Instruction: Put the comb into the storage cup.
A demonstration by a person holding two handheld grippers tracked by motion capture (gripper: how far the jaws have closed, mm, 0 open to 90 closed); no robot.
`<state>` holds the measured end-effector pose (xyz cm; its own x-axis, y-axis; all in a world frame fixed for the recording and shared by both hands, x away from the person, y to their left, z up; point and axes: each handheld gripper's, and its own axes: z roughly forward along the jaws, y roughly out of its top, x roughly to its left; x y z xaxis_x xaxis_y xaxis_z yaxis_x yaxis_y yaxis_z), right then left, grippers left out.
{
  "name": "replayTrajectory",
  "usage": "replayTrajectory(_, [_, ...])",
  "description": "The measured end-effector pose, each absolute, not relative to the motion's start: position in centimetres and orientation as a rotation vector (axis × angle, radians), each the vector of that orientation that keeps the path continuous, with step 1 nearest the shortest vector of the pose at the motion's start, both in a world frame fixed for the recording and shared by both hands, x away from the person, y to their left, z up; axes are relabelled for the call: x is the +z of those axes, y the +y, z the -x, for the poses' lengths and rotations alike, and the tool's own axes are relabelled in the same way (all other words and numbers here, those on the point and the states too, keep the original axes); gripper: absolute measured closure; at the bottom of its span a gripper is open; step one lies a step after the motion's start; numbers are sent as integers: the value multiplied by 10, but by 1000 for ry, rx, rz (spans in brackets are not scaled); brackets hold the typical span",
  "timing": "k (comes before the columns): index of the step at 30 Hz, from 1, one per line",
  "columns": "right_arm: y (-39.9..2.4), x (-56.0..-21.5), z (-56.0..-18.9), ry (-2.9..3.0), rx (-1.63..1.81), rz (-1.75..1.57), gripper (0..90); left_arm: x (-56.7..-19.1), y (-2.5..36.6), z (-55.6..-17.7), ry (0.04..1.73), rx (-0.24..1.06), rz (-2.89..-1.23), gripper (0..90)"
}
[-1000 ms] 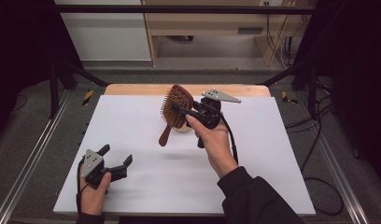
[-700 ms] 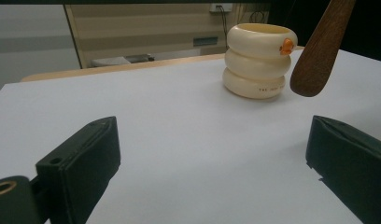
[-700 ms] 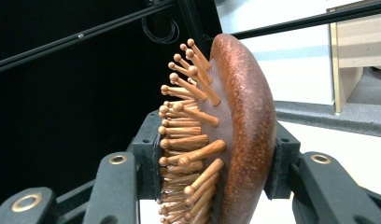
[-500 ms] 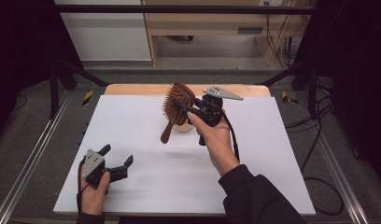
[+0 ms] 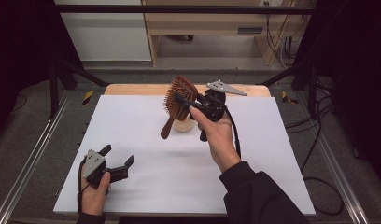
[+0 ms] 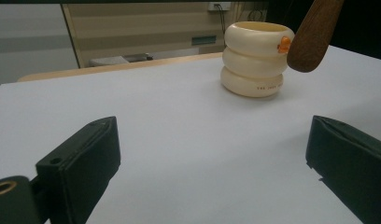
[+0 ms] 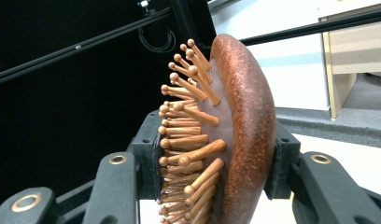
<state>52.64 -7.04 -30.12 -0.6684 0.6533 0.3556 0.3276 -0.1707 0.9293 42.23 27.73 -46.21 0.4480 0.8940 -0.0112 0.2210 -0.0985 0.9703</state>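
A brown wooden hairbrush (image 5: 178, 100) with wooden pins hangs above the table, handle pointing down and left. My right gripper (image 5: 186, 103) is shut on its head; in the right gripper view the brush head (image 7: 235, 135) sits clamped between the black jaws, pins to the left. Under the brush stands a cream ribbed cup (image 5: 185, 125); in the left gripper view the cup (image 6: 254, 58) is at upper right with the brush handle tip (image 6: 312, 37) hanging just beside its rim. My left gripper (image 5: 117, 156) rests at the near left of the white table (image 5: 146, 186), jaws open and nothing between them.
A wooden strip (image 5: 132, 89) runs along the table's far edge. Metal frame rails (image 5: 34, 154) flank the table on both sides. Cables (image 5: 319, 140) lie on the floor to the right. A wooden cabinet (image 5: 216, 28) stands behind the table.
The right gripper has tilted the hairbrush slightly, and the handle end has swung a little toward the cup. The left gripper has stayed put.
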Motion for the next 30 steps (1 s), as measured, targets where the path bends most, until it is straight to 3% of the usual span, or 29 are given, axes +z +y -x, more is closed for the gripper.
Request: replayTrajectory(30, [-78,-274,-562,1629,2009,-1241,508,-463,277,-423,991,768,-1604,31])
